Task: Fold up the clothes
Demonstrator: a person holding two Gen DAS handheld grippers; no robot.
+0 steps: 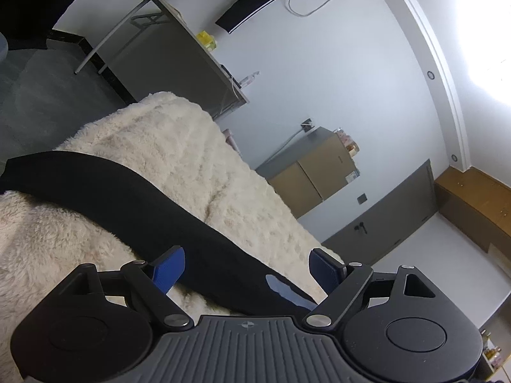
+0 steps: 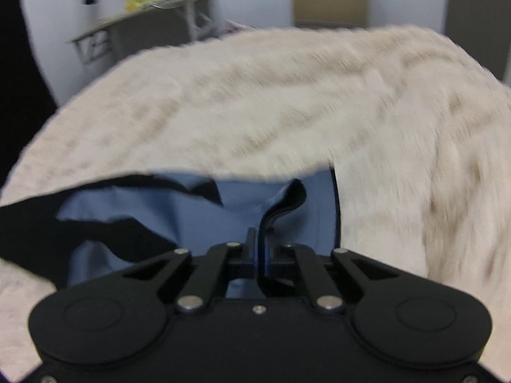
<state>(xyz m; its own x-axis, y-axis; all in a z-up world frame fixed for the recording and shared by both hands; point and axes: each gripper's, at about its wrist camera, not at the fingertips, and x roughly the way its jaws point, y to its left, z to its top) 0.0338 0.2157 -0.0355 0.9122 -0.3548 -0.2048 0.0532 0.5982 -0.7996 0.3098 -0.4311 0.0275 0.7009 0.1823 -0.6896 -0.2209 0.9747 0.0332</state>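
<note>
A black garment (image 1: 127,191) with a blue lining (image 2: 198,223) lies across a cream fluffy blanket (image 1: 179,140). In the left wrist view it runs as a long dark band from the left edge down to my left gripper (image 1: 247,268). That gripper is open, its blue pads (image 1: 169,269) standing wide on either side of the band without pressing it. In the right wrist view, which is blurred, my right gripper (image 2: 260,249) is shut on a black-edged fold of the garment, which stands up from the jaws. The blanket (image 2: 255,95) fills the view behind it.
A grey folding table (image 1: 179,54) with a yellow item (image 1: 206,40) stands by the white wall beyond the blanket. Cardboard boxes (image 1: 319,172) and a grey cabinet (image 1: 392,210) are further along. Dark clothing (image 1: 255,0) hangs on the wall.
</note>
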